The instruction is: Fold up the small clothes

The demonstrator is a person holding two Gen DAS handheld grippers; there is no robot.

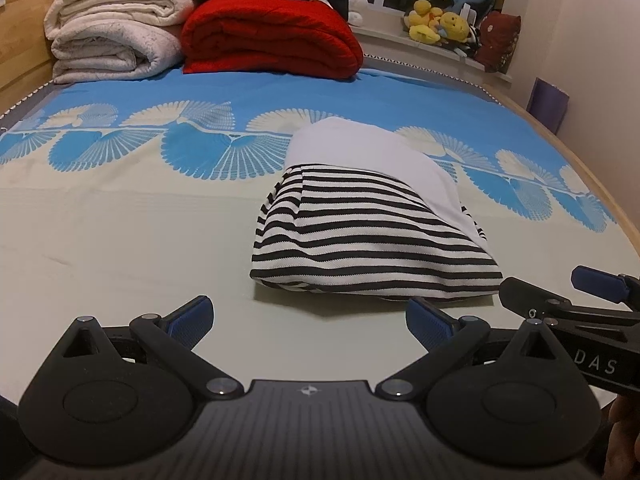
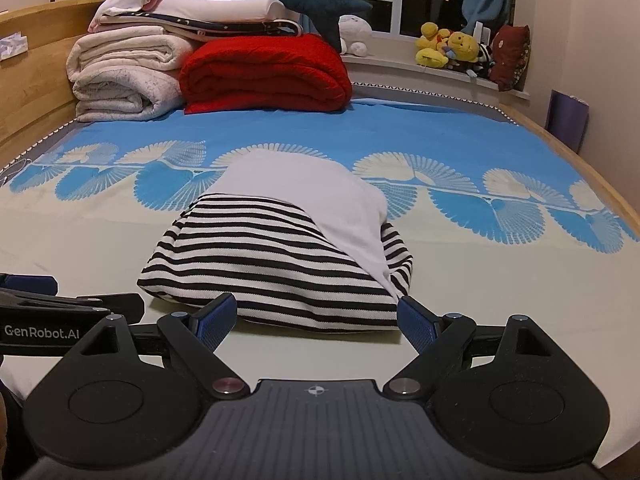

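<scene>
Garment (image 2: 276,264) lies folded mid-bed (image 2: 80,248); both grippers (image 1: 308,320) (image 2: 316,316) gape empty. Snagging its near hem could undo the fold.

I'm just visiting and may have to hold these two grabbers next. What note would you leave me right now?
Left gripper: open, empty, just short of the striped garment.
Right gripper: open, empty, at the garment's near edge.
The garment lies folded in a bundle on the bed sheet, its white part on top.
Done: it looks folded.
Left: probably tidy or set it aside; no other small clothes are in view.
</scene>
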